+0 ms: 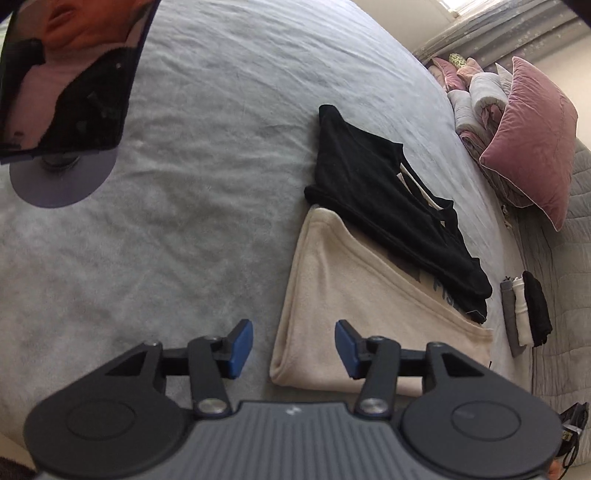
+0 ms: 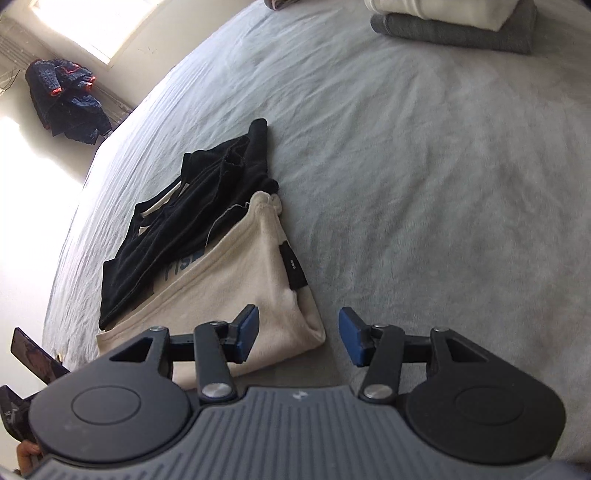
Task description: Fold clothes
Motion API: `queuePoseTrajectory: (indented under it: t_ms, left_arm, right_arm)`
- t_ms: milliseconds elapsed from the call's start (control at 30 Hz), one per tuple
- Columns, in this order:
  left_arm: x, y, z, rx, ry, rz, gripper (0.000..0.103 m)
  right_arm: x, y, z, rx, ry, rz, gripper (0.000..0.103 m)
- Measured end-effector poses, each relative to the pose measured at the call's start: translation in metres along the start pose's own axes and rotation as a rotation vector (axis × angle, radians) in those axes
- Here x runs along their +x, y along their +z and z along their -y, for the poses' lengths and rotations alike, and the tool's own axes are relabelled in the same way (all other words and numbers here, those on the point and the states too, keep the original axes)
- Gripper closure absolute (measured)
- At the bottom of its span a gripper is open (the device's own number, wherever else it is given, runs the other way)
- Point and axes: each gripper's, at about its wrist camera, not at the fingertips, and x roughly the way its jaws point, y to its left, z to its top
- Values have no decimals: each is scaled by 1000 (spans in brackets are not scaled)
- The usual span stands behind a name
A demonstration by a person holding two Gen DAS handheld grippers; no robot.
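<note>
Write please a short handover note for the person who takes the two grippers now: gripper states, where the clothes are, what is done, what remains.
Left gripper: open, empty, over the near corner of the cream garment.
Right gripper: open, empty, at its other near corner.
Cream garment lies folded on the grey bedspread; the black garment lies partly on top of it, loosely bunched.
Done: cream garment looks folded.
Left: probably tidy the black garment; a folded stack is at the far side.
</note>
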Motion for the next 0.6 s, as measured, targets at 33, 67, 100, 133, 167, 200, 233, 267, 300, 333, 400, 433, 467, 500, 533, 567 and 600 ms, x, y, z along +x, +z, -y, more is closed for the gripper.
queuePoseTrajectory:
  t_ms: [33, 67, 100, 133, 167, 200, 233, 267, 300, 333, 400, 433, 467, 500, 533, 567, 600]
  left_arm:
    - [1, -1, -4, -16, -11, -15, 53]
    - [3, -1, -7, -26, -22, -29, 53]
    - [4, -2, -9, -28, -33, -38, 53]
    - [6, -2, -10, -25, -41, -46, 52]
    - [7, -2, -9, -18, -46, -52, 52]
    - [9, -2, -9, -11, -52, -61, 52]
    - [11, -1, -9, -2, -61, -74, 52]
    - [13, -1, -8, 5, -72, -89, 52]
    - [15, 0, -8, 8, -86, -107, 53]
    - [18, 2, -10, 5, -103, -126, 53]
    - [21, 3, -15, -24, -135, -145, 54]
    - [23, 4, -19, -43, -151, -151, 55]
    - [25, 4, -22, -58, -166, -155, 55]
    - [26, 4, -24, -70, -182, -156, 55]
    - [28, 3, -27, -83, -198, -158, 55]
    - [28, 3, -30, -95, -214, -158, 55]
    - [28, 2, -32, -105, -227, -157, 55]
  right_arm:
    - [2, 0, 5, 25, 12, -19, 51]
    - [4, 1, 10, 45, 21, -38, 51]
    - [6, 2, 14, 66, 34, -52, 51]
    - [8, 3, 18, 91, 54, -60, 51]
    - [10, 4, 21, 116, 75, -67, 51]
    - [12, 5, 24, 137, 95, -75, 51]
    - [15, 6, 26, 150, 114, -85, 51]
    - [17, 7, 28, 164, 133, -94, 51]
    - [19, 8, 28, 170, 149, -103, 50]
    - [21, 9, 28, 163, 158, -111, 50]
    - [24, 9, 27, 154, 169, -119, 50]
    - [25, 9, 27, 154, 178, -121, 50]
    - [26, 9, 27, 154, 187, -124, 51]
    - [28, 9, 27, 154, 194, -125, 52]
    - [29, 9, 27, 152, 198, -125, 52]
    - [30, 9, 26, 148, 203, -125, 52]
    - [30, 9, 26, 140, 207, -126, 52]
